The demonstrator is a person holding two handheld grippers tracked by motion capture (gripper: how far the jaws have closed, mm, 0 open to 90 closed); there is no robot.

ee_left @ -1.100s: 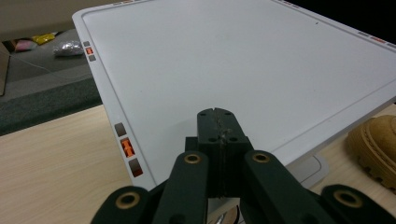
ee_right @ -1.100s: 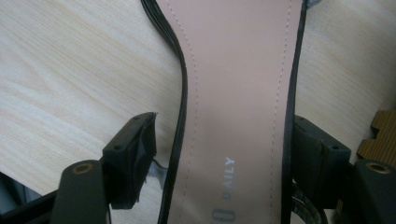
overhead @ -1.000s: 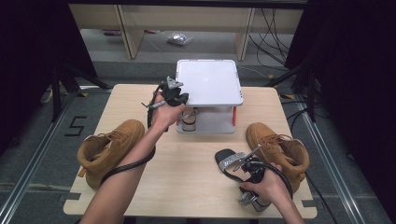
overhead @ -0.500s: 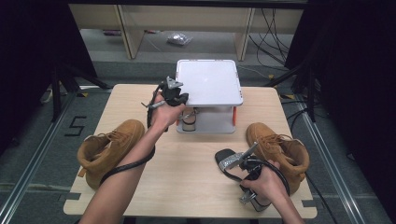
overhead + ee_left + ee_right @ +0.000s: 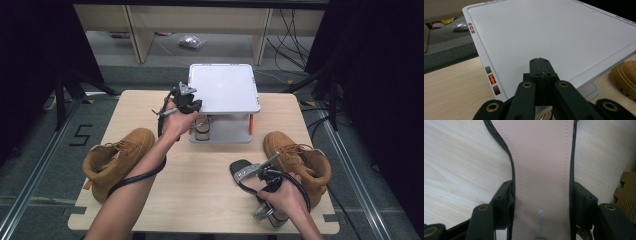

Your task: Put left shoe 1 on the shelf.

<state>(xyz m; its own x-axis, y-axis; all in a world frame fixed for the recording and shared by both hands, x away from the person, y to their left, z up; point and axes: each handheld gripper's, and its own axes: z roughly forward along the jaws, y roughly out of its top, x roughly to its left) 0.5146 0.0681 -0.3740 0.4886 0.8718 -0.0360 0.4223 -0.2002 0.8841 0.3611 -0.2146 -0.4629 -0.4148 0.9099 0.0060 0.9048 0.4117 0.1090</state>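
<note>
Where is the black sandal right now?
High view: the black sandal lies front right on the table, between the right tool jaws, beside the right tan boot.

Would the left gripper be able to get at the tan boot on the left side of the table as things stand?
Probably yes: the left gripper, jaws shut and empty, hovers by the white platform, with bare table between it and the boot.

Readable text: "DAILY" printed in pale letters along the pink insole of the sandal [image 5: 544, 170], near its heel end. A "5" is marked on the floor [image 5: 82, 135] left of the table [image 5: 200, 190]. Nothing else legible.
</note>
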